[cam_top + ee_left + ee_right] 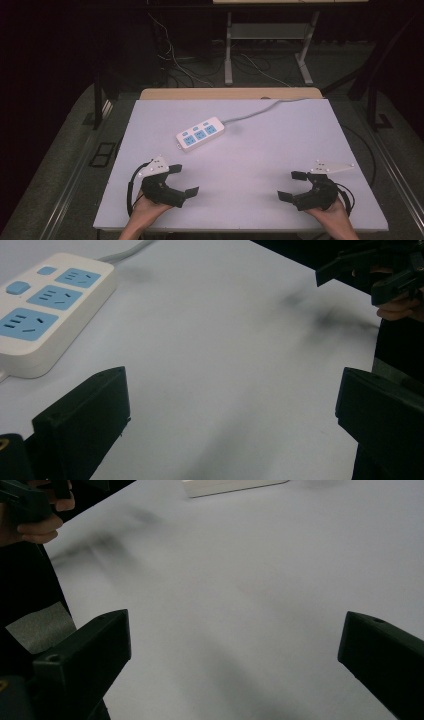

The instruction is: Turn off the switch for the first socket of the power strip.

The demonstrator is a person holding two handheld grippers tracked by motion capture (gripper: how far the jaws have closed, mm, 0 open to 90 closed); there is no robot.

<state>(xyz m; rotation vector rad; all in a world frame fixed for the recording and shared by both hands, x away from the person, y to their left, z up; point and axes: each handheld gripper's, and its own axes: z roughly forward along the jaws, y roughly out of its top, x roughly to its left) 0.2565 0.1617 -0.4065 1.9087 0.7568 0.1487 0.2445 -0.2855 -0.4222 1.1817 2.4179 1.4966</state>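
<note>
A white power strip (200,133) with blue sockets lies flat on the white table (260,160), left of centre, its grey cable (260,111) running to the far edge. In the left gripper view the power strip (45,310) sits at the upper left. My left gripper (183,180) hovers near the front left edge, open and empty. My right gripper (293,185) is at the front right, also open with nothing between its jaws. In the right gripper view the power strip's end (230,486) shows at the top.
The table's front edge lies just behind both hands. Beyond the far edge is a wooden strip (230,93), then dark floor with cables and a desk frame (267,45). The other hand's gripper (375,275) shows at the left gripper view's upper right.
</note>
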